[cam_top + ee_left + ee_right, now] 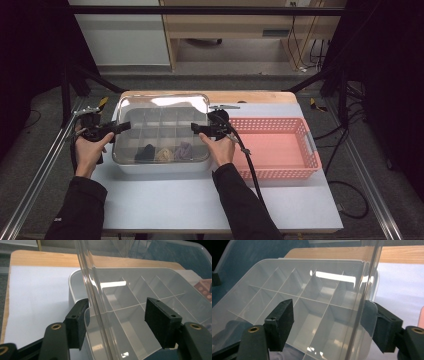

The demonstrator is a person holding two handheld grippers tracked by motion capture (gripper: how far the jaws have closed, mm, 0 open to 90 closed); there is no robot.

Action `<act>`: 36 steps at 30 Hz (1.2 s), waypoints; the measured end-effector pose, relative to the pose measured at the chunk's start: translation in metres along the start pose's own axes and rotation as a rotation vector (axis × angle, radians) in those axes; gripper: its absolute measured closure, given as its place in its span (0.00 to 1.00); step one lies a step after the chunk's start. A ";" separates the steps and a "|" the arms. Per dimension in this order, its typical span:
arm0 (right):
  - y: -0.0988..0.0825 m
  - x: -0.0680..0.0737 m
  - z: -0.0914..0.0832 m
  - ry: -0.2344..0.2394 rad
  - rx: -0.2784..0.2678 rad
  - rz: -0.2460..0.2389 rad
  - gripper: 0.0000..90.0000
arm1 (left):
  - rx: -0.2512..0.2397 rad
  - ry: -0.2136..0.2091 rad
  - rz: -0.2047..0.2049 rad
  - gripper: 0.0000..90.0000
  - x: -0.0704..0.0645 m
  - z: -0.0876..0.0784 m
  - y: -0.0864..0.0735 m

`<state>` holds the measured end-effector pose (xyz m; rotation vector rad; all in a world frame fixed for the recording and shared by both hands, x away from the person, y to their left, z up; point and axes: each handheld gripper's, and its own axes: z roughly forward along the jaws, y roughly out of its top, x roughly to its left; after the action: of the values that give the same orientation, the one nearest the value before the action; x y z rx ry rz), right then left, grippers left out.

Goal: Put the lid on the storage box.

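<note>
Item: clear lid (162, 127) over divided box (160, 167); left gripper (121, 128) and right gripper (196, 130) spread, straddling its edges, not pinching; step judged: lid handling; next: close jaws evenly.

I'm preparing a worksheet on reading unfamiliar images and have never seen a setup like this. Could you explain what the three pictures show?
A person holds two hand tools, each with two black jaws. One picture looks down from above the table; the other two come from cameras riding on each tool. On the table sit a white divided box under a clear lid, with small cloth items inside, and an empty pink basket. The left gripper and right gripper stand open astride the lid's edges, one at each side, not clamping it.
</note>
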<state>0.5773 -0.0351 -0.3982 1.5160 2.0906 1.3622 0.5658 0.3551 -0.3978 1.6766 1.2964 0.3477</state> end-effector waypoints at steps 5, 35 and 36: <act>-0.002 0.000 0.004 -0.008 0.004 0.002 0.27 | 0.006 0.009 0.007 0.38 -0.001 0.002 0.000; -0.006 0.002 0.014 -0.020 0.020 -0.007 0.19 | 0.074 0.046 0.026 0.39 0.008 0.015 -0.010; -0.006 0.002 0.013 -0.024 0.022 -0.017 0.19 | 0.073 0.046 0.030 0.39 0.008 0.014 -0.010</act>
<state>0.5813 -0.0265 -0.4093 1.5121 2.1060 1.3130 0.5728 0.3543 -0.4158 1.7604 1.3331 0.3621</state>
